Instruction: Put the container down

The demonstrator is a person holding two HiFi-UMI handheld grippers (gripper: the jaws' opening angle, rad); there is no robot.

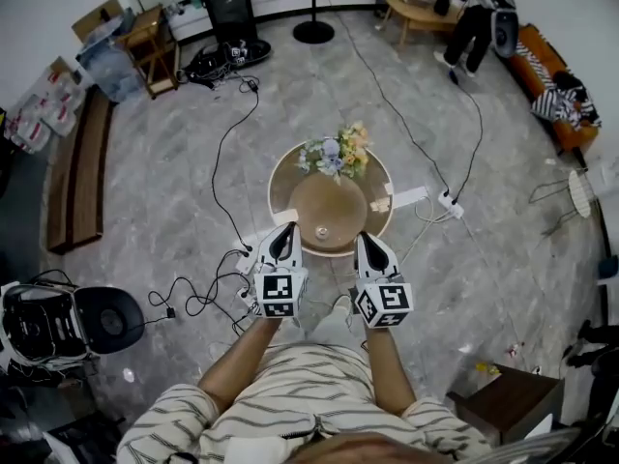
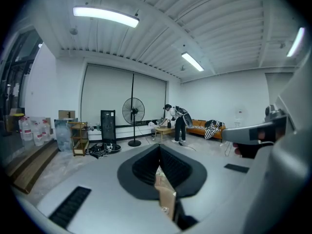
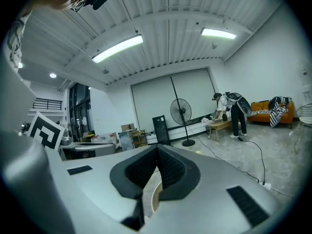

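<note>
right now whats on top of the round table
Flowers at the far side, a brown container in the middle. The left gripper and right gripper cover parts of the table's near rim.

1. Head view: the camera sits above the person and faces steeply down at the round surface (image 1: 280, 187) and the floor (image 1: 174, 220). The left gripper (image 1: 287, 228) and right gripper (image 1: 370, 240) appear close, low in the centre.
2. Left gripper view: the camera rides just behind that gripper's own fingers (image 2: 144, 167) and faces level across the room.
3. Right gripper view: mounted the same way, tilted slightly toward the ceiling.
4. All three views share the standing fan (image 2: 133, 112), a bending person (image 2: 178, 122) and the orange sofa (image 2: 200, 127), all far off.
</note>
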